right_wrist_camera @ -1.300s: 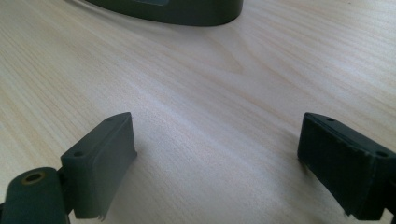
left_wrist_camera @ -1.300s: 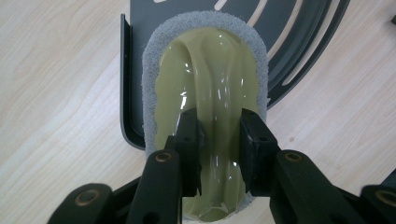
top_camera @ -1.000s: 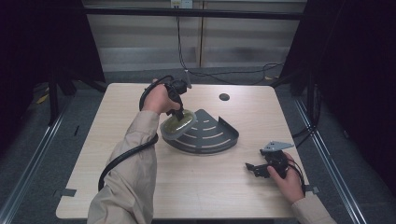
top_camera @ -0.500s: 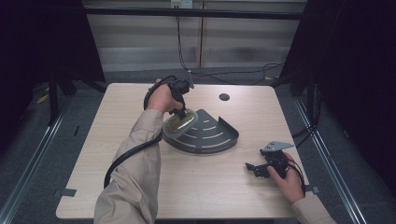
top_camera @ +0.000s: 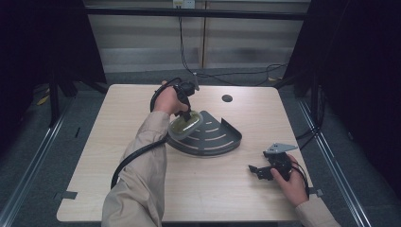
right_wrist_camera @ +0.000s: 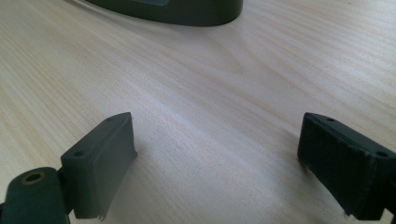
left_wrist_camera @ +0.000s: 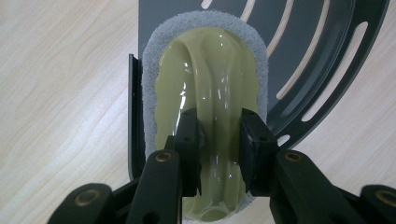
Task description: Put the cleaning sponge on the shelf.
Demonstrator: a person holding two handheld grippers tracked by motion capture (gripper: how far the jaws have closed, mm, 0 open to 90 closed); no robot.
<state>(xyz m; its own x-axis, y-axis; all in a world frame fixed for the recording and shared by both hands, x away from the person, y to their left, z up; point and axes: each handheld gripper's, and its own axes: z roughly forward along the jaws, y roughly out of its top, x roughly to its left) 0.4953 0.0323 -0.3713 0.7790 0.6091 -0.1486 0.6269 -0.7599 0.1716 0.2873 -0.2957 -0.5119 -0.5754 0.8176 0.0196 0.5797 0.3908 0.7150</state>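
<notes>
The scrubbing pad (left_wrist_camera: 205, 93), a pale olive plastic grip with a raised handle ridge backed by a grey-white scouring layer, is lying on the near-left corner of the dark grey slotted corner shelf (top_camera: 215, 137), which is sitting near the middle of the wooden table (top_camera: 118, 123). Compared with a second ago, the pad is sitting a little farther in toward the shelf's straight side wall, and the left hand above it is standing slightly more upright; the shelf itself is resting where it was. I am reading this as a scrubbing stroke in progress, with the pad being worked across the shelf's slotted floor rather than being set down or lifted away, though how much of the surface is already covered I cannot tell.

The left gripper (left_wrist_camera: 218, 140) is clamping the pad's handle ridge from both sides, its black pads pressing into the glossy plastic. In the high view, this left gripper (top_camera: 188, 113) is pointing steeply down over the shelf, the forearm reaching in from the lower left with the sleeve bent at the elbow and the cable looping behind the wrist.

The right gripper (top_camera: 265, 170) is resting low on the table well to the right of the shelf, its jaws standing wide apart over bare wood with nothing between them.
</notes>
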